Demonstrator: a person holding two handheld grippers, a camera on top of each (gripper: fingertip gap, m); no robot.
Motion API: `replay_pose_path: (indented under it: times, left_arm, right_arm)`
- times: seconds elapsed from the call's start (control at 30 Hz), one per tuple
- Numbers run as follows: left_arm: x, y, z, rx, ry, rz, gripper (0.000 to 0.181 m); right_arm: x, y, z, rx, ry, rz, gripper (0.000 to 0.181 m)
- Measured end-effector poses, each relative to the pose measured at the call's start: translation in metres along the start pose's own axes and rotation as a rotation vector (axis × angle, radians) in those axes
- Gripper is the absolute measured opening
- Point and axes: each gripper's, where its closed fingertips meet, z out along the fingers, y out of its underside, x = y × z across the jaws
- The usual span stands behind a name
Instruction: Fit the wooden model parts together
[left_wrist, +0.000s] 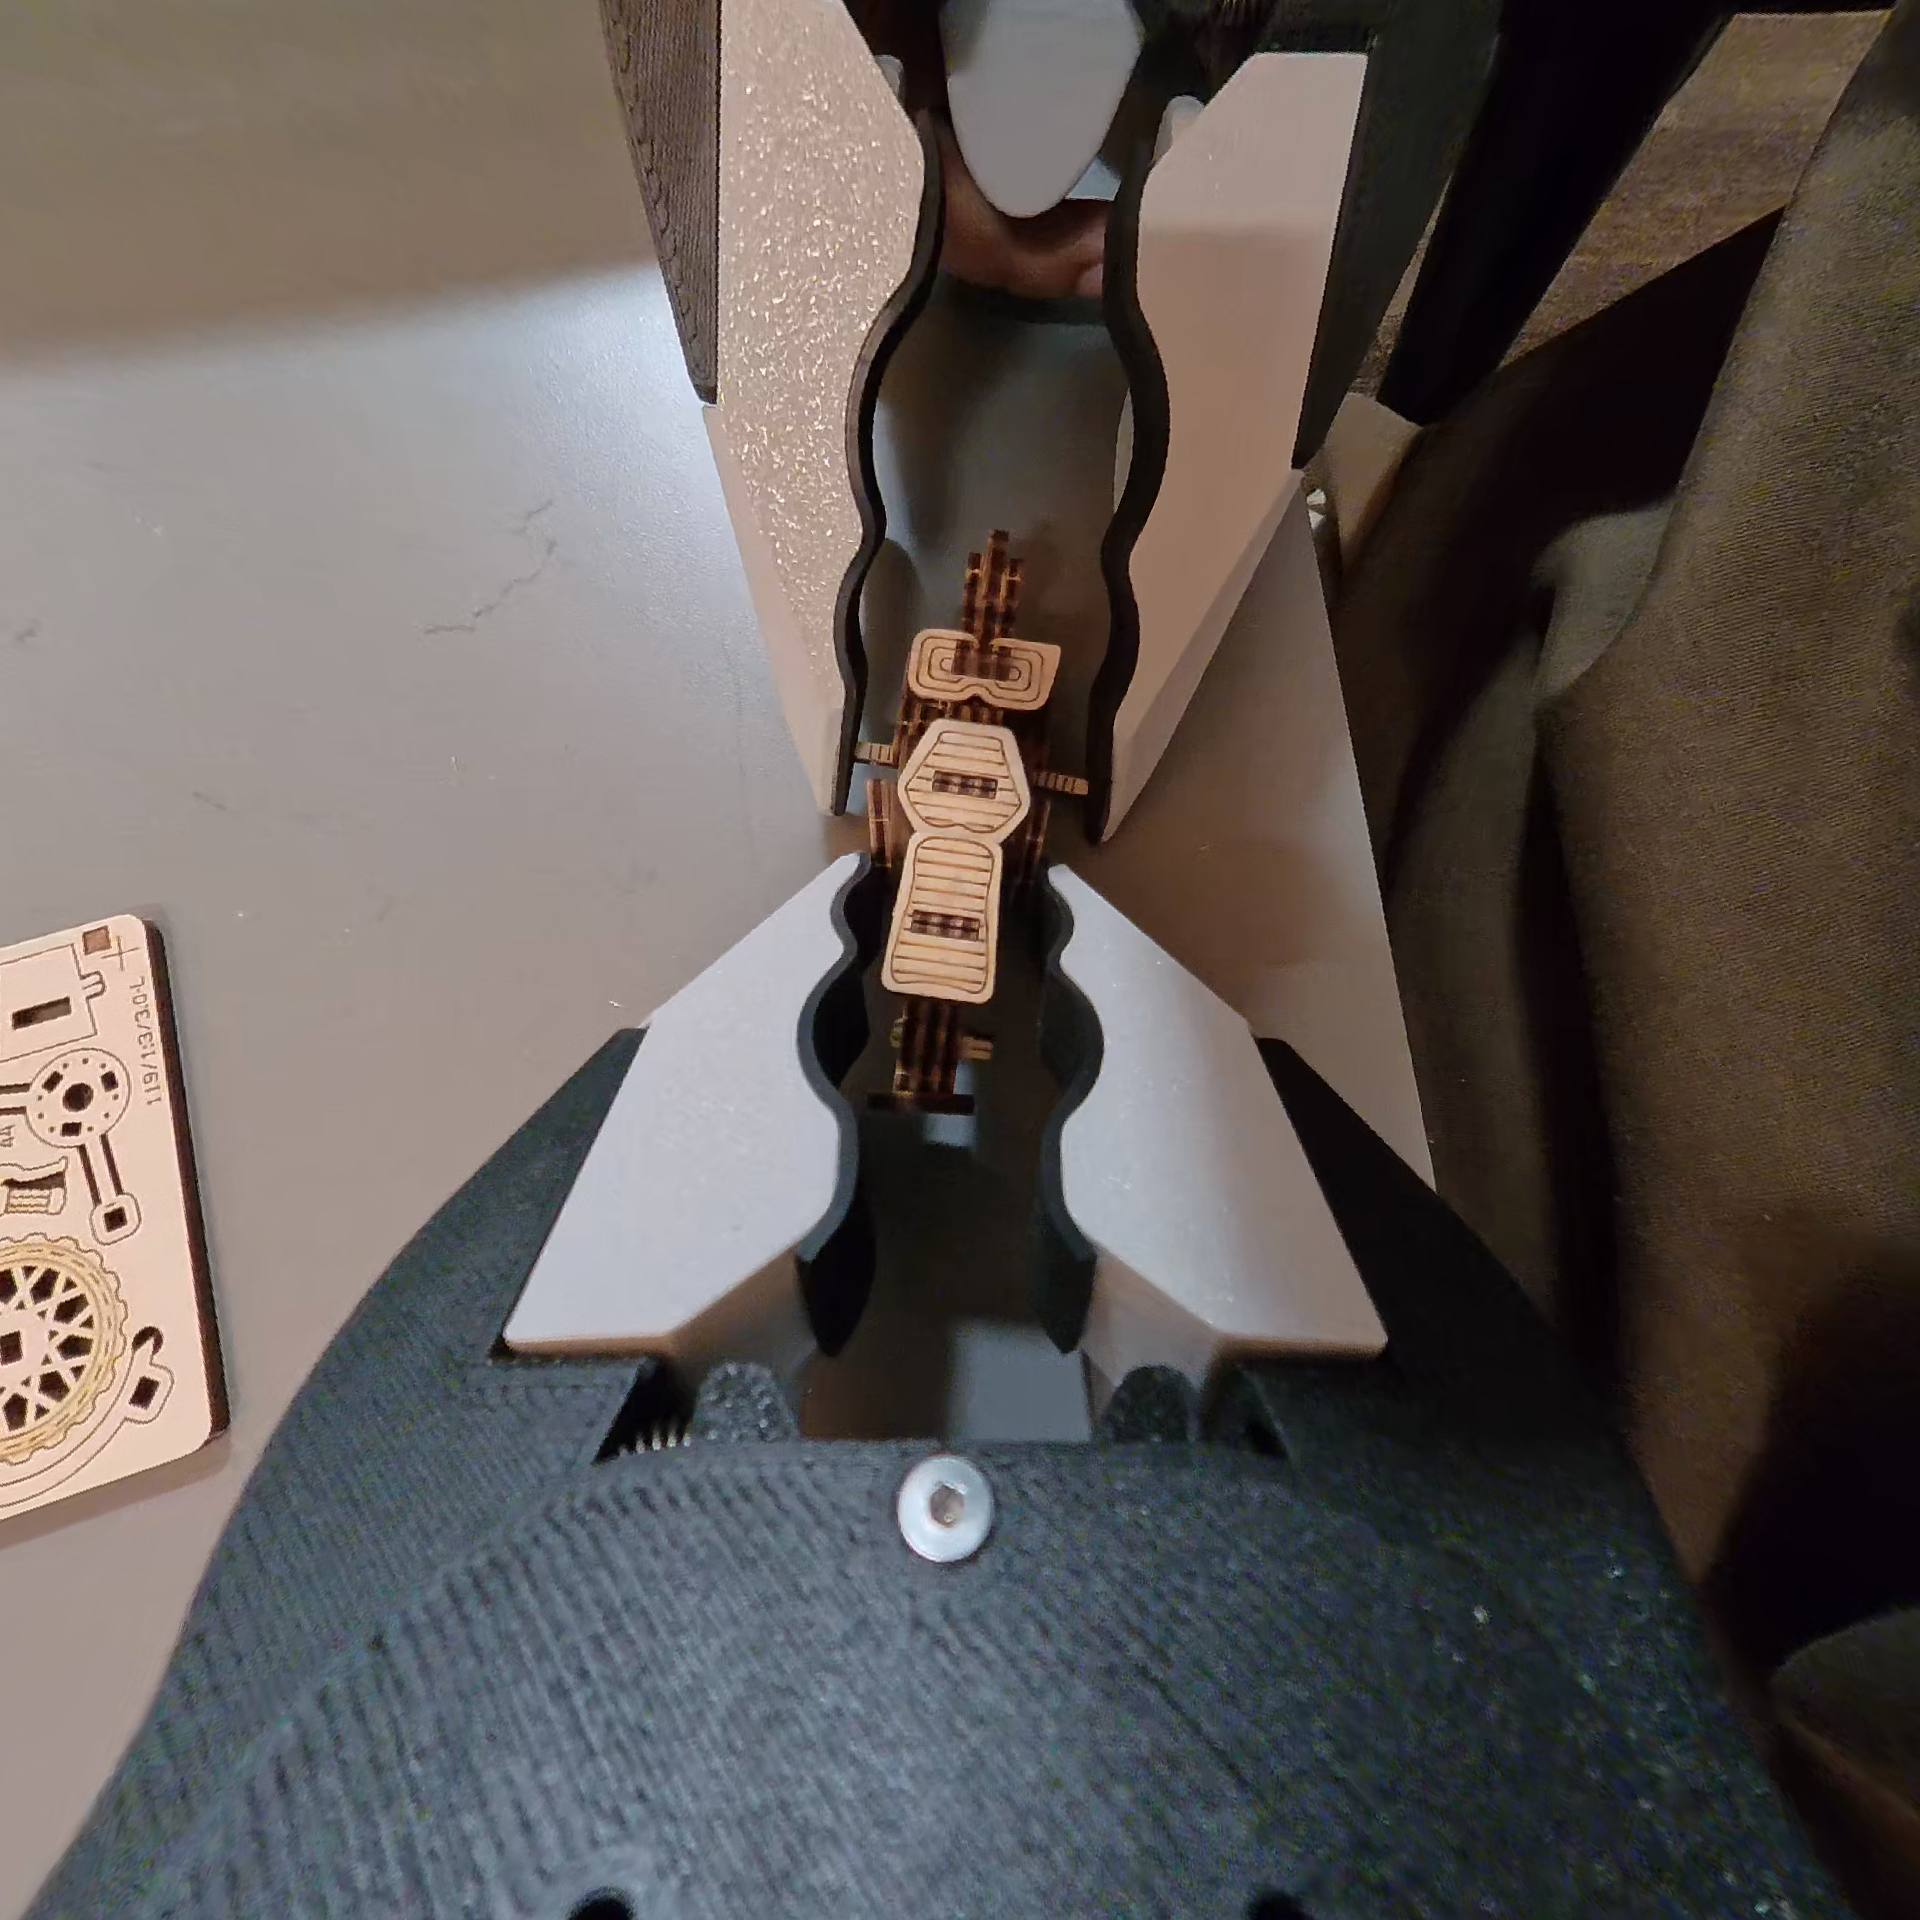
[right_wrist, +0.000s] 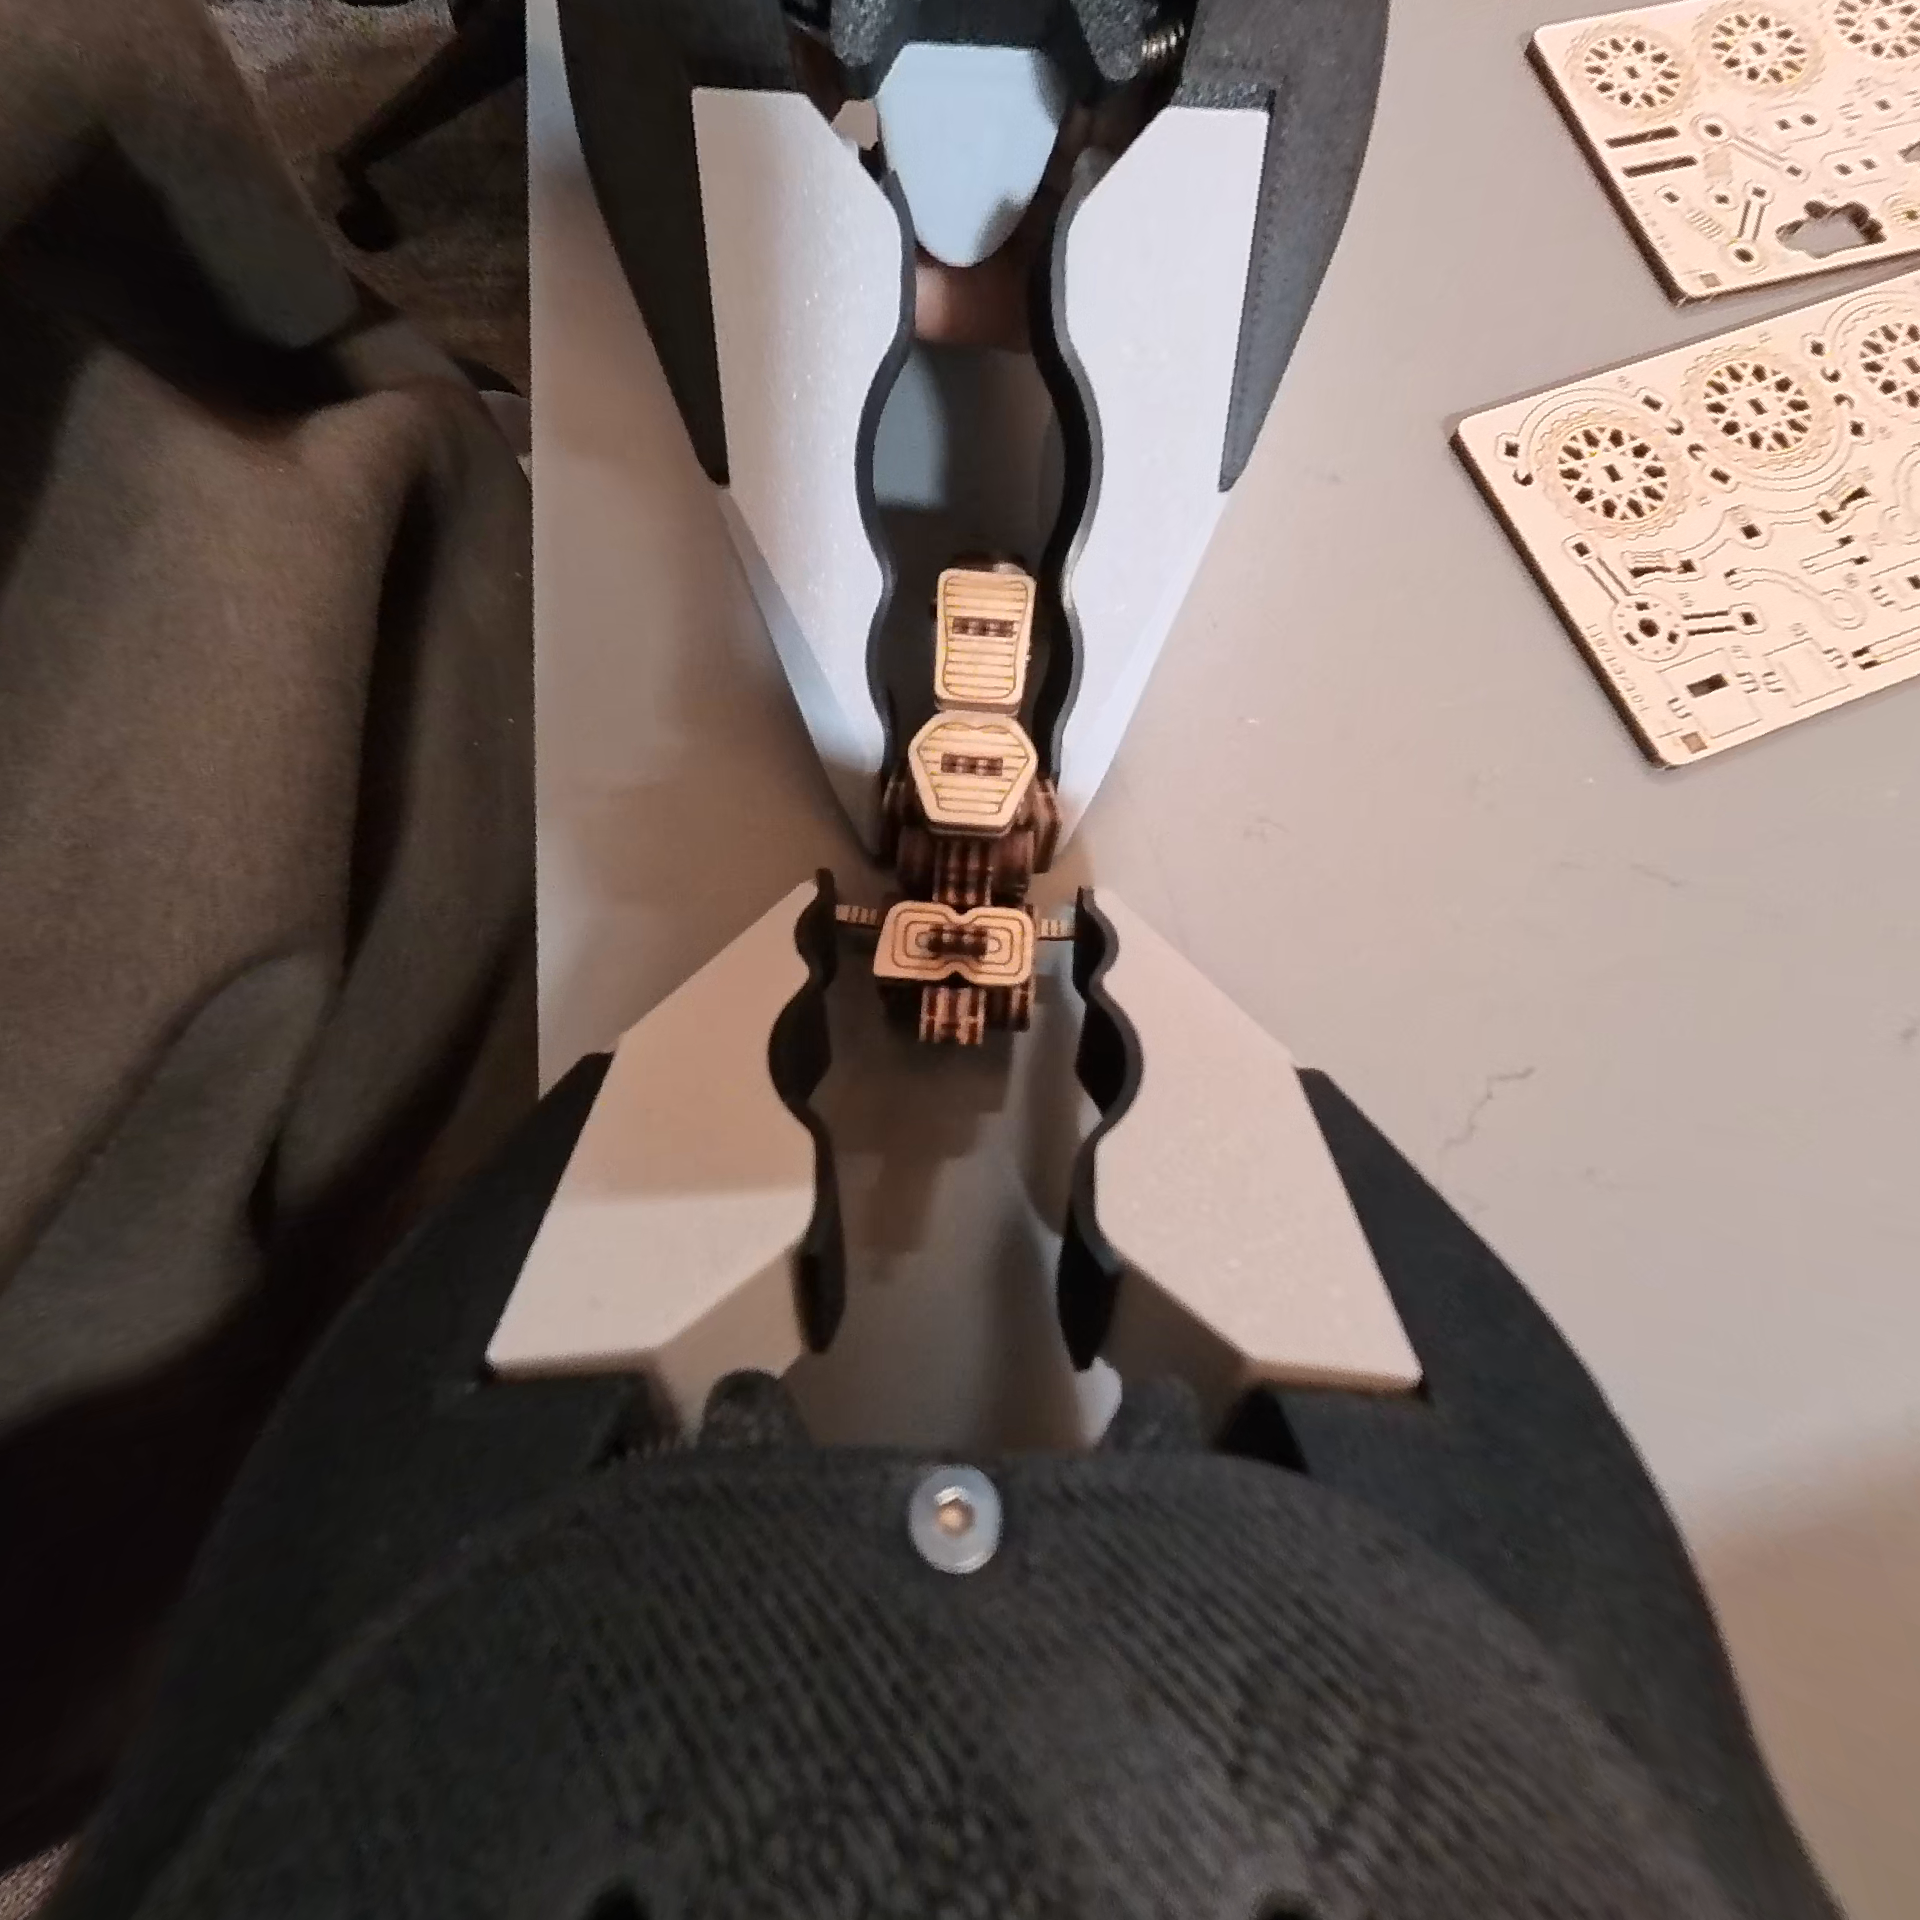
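A small wooden model (left_wrist: 951, 831) made of layered dark slices with pale engraved plates on top hangs between my two grippers, which face each other tip to tip. My left gripper (left_wrist: 956, 868) is closed on its rear part with the long ribbed plate. It enters the right wrist view from the top (right_wrist: 966, 805). My right gripper (right_wrist: 954, 899) is closed on the front end (right_wrist: 956, 940), with its fingers against the ends of the thin crossbar. It also shows in the left wrist view (left_wrist: 971, 810), coming in from the top.
The grey table (left_wrist: 364, 520) lies under the grippers. One pale wooden parts sheet (left_wrist: 94, 1195) lies at the left, and two parts sheets (right_wrist: 1745, 135) (right_wrist: 1714, 540) show at the right in the right wrist view. Olive cloth (right_wrist: 208, 727) lies beyond the table edge. Only a small space, under 4 cm, lies between the two pairs of fingers.
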Motion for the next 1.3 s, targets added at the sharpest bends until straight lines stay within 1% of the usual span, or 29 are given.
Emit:
replay_pose_path:
  times: [1.3]
  left_arm:
    - [0.0004,0.0001,-0.0001,0.000,0.001,0.001,0.029]
  right_arm:
    - [0.0010,0.0003,-0.0004,0.018,-0.020,0.034,0.042]
